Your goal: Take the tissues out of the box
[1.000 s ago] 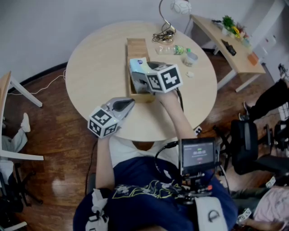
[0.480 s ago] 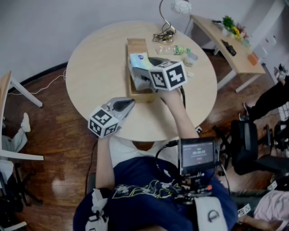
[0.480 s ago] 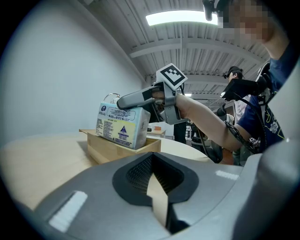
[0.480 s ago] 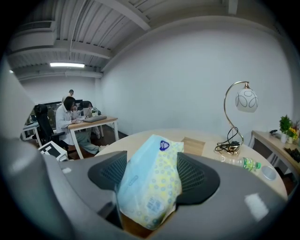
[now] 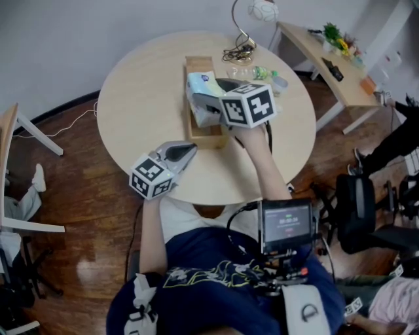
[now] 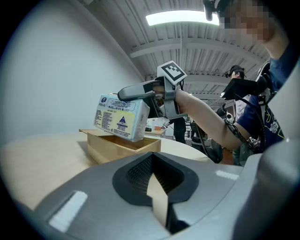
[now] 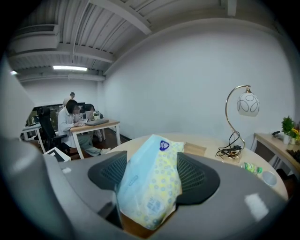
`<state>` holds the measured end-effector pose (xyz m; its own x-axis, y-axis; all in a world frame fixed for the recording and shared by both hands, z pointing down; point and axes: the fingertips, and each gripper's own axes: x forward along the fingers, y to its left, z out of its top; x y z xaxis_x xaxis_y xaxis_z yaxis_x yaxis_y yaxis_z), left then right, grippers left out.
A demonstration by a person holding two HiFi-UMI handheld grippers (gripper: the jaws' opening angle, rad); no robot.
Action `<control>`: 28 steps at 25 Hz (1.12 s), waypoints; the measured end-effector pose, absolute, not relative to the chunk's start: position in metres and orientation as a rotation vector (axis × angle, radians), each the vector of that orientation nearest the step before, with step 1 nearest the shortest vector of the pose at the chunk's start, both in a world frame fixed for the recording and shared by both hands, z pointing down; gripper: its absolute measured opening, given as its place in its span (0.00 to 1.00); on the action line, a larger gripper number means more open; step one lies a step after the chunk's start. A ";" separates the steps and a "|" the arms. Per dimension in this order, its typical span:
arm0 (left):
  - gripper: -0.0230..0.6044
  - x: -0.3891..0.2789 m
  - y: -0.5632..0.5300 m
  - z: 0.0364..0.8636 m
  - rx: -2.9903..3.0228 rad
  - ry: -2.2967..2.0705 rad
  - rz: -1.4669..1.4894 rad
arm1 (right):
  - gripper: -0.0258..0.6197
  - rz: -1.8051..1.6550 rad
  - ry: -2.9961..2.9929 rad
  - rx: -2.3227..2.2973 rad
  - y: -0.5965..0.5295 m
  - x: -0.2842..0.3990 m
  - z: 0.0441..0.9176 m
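One tissue pack (image 5: 198,91) is clenched between the jaws of the right tool (image 7: 149,180). It hangs just above the one open wooden box (image 5: 199,65) at the upper centre of the round desk (image 5: 141,98). The left tool (image 5: 188,150), lower left, is closed on nothing. One lamp (image 5: 262,9) and one bottle (image 5: 255,72) stand near the desk's top edge.

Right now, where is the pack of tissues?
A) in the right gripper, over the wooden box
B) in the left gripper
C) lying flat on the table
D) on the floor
A: the right gripper is shut on the tissue pack, holding it tilted over the wooden box.
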<state>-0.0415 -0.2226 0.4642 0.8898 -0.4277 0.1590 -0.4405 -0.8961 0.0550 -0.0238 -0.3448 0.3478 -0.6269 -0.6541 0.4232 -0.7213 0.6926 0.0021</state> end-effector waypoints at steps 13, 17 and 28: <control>0.04 -0.041 -0.223 0.463 2.957 -0.686 0.205 | 0.54 0.251 -2.516 1.077 -0.345 -0.009 0.343; 0.04 -0.042 -0.223 0.463 2.963 -0.684 0.213 | 0.54 0.267 -2.519 1.090 -0.347 -0.002 0.343; 0.04 -0.046 -0.224 0.465 2.958 -0.685 0.207 | 0.54 0.302 -2.525 1.112 -0.348 0.020 0.344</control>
<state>-0.0459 -0.2239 0.4648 0.8896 -0.4299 0.1542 -0.4433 -0.8940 0.0648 0.0198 -0.3478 0.3443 -0.6232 -0.6660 0.4099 -0.7440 0.6665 -0.0482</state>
